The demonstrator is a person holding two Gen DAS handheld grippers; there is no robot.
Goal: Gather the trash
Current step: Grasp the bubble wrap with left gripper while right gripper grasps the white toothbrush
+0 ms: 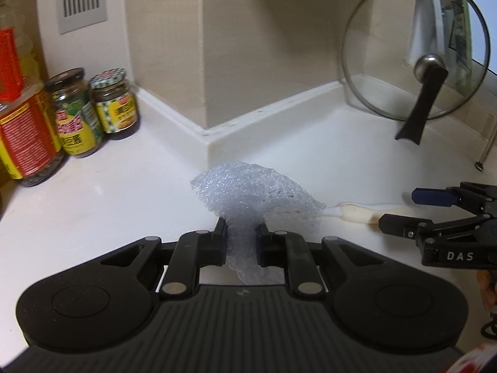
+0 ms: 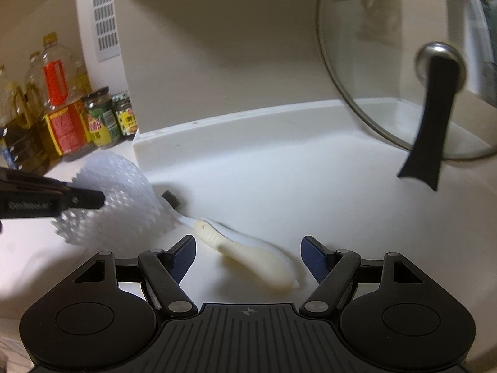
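My left gripper (image 1: 241, 230) is shut on a crumpled white foam net wrap (image 1: 257, 191), lifted a little off the white counter (image 1: 108, 192). The same foam net wrap (image 2: 121, 199) shows at the left of the right wrist view, with the left gripper's finger (image 2: 87, 200) across it. A cream-handled toothbrush (image 2: 248, 256) with dark bristles lies on the counter, its head partly under the wrap. My right gripper (image 2: 247, 258) stands open just over the toothbrush handle, one finger on either side, not touching it. In the left wrist view, the toothbrush (image 1: 357, 214) lies beside the right gripper (image 1: 400, 209).
Jars (image 1: 115, 105) and oil bottles (image 2: 59, 93) stand at the back left against the wall. A glass pot lid (image 1: 416, 49) with a black handle leans upright at the back right. A raised white ledge (image 1: 217, 143) runs along the tiled corner.
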